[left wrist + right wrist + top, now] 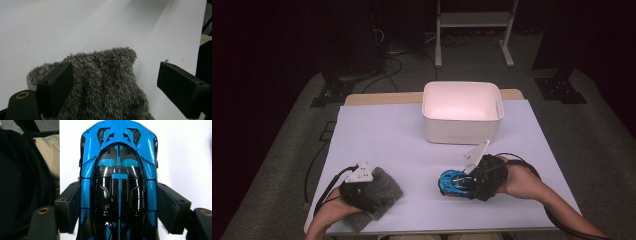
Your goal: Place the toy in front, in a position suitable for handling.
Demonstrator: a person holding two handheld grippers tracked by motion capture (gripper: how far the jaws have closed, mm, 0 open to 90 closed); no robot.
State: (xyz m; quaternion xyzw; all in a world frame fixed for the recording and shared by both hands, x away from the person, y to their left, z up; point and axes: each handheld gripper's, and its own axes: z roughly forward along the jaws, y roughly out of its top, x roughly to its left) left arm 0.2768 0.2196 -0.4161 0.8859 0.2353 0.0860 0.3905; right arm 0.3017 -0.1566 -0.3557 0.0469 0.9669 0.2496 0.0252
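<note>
A blue and black toy car (118, 182) sat clamped between the two black jaws of the right gripper (462, 184), both pads pressed against its sides, over the white sheet (412, 145) at the near right of the table (377, 98). The car's nose pointed away from the hand holding it, toward the table's left. Behind it, at the far middle of the sheet, stood a white tub (462, 111). Well apart, at the near left corner, a grey fuzzy cloth (105, 85) lay flat on the sheet, with the left gripper (362, 192) resting over it. Its jaws stood wide open, one pad touching the pile, the other beside the cloth, gripping nothing.
</note>
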